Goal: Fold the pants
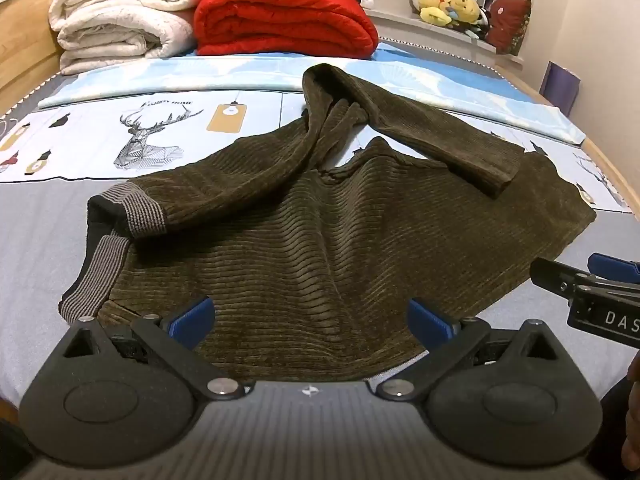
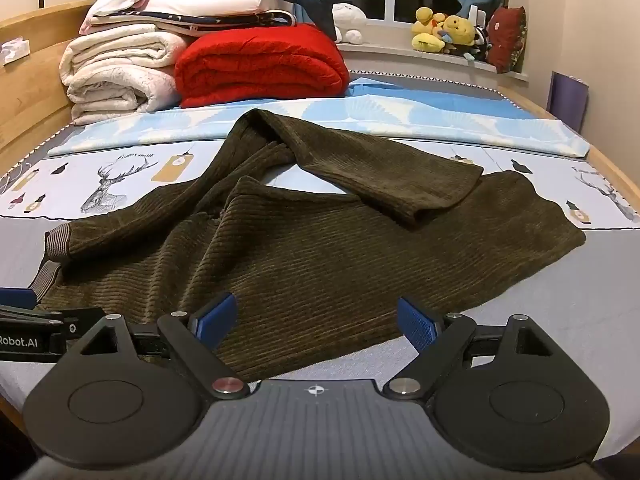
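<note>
Dark olive corduroy pants [image 1: 304,248] [image 2: 304,248] lie spread on the bed, with the striped grey waistband [image 1: 96,280] [image 2: 48,264] at the left. One leg runs away from me, bends at the far end and comes back to the right, its cuff [image 1: 492,172] [image 2: 444,196] resting on the other leg. My left gripper [image 1: 310,316] hovers open over the near edge of the pants, nothing between its blue pads. Beside it, my right gripper [image 2: 316,320] [image 1: 592,280] is open over the same near edge, further right.
At the head of the bed sit folded white blankets [image 1: 120,16] [image 2: 116,68] and a red quilt [image 1: 284,20] [image 2: 260,64]. Stuffed toys [image 1: 448,8] [image 2: 444,30] line the window sill. The bed's wooden frame [image 1: 28,40] runs along the left. Grey bedding [image 1: 40,232] surrounds the pants.
</note>
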